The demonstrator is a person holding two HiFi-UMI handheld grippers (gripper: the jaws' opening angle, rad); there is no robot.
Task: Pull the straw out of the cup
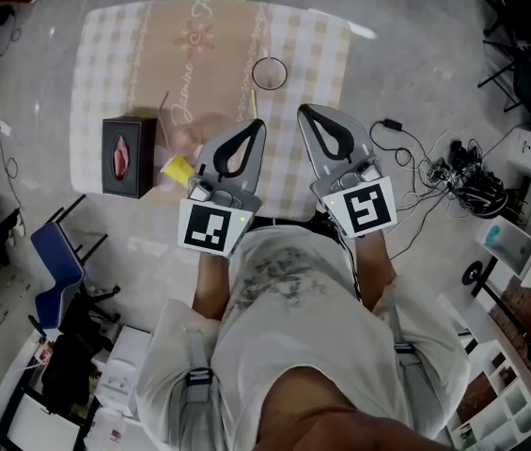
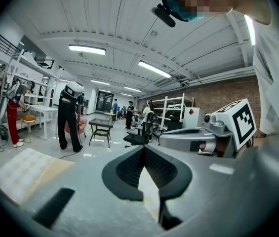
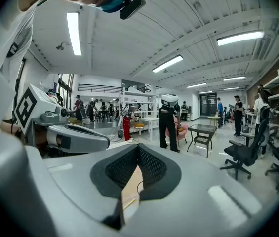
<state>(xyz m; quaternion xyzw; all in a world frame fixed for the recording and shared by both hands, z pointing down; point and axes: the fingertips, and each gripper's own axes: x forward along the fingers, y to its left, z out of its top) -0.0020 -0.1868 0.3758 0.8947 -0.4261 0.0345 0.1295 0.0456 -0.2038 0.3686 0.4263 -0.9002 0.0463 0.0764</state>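
Head view looks steeply down onto a table; both gripper views face across the room, sharing a standing person.

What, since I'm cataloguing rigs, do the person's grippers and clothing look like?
The left gripper and right gripper are grey shells with black, mesh-textured pads forming a pointed teardrop. Each carries a white cube with black square markers. The person wears a pale short-sleeved T-shirt with a faded print.

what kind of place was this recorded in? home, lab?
Probably a big open lab or workshop, not a home: brick wall, metal shelving racks, ceiling strip lights, and several people standing about in work gear.
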